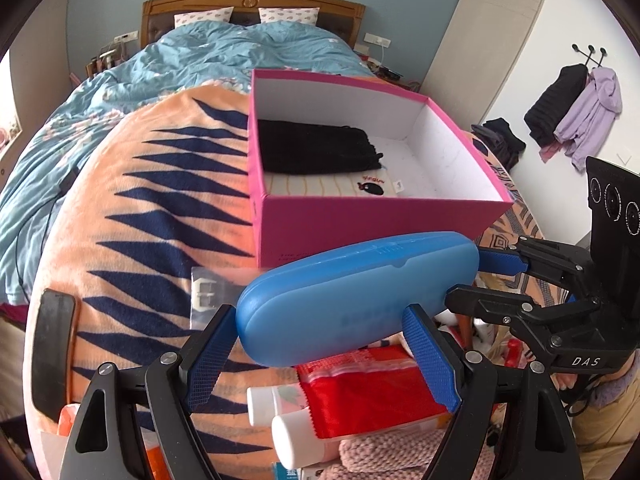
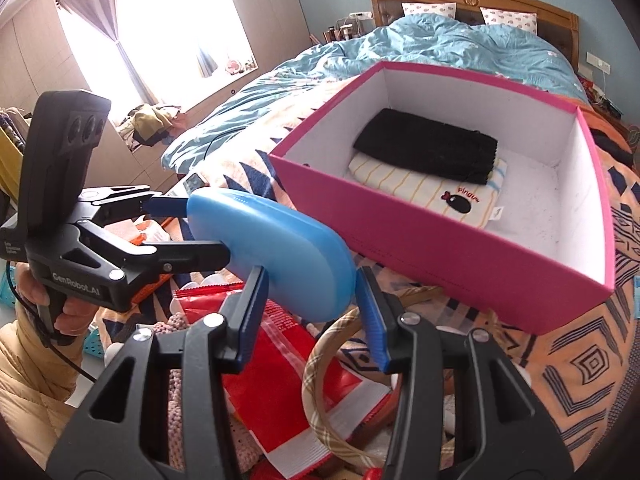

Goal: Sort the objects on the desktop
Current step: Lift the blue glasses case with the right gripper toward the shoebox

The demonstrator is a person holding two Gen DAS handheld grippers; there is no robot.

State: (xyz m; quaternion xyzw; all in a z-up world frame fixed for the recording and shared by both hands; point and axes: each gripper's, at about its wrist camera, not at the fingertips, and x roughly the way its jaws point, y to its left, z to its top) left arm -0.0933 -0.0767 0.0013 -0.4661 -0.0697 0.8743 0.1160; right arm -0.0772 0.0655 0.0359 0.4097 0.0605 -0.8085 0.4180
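A blue oval case [image 1: 352, 292] hangs in the air just before the open pink box [image 1: 360, 228], held at both ends. My left gripper [image 1: 320, 356] is shut on the case's near end, with the jaws wide apart. My right gripper [image 1: 476, 280] clamps the far right end. In the right wrist view my right gripper [image 2: 312, 320] pinches the blue case [image 2: 272, 248], while the left gripper [image 2: 192, 228] holds its far end. The pink box [image 2: 460, 264] holds a black cloth [image 2: 428, 148] lying on a striped cream towel [image 2: 440, 196].
Under the case lie a red packet [image 1: 372, 392], two white bottles [image 1: 304, 440], pink knitwear [image 1: 400, 456] and a plaid ring [image 2: 320, 380]. A black phone [image 1: 54, 348] and a clear bag with a buckle [image 1: 208, 292] rest on the orange blanket [image 1: 140, 208]. A person's hand [image 2: 72, 312] grips the left handle.
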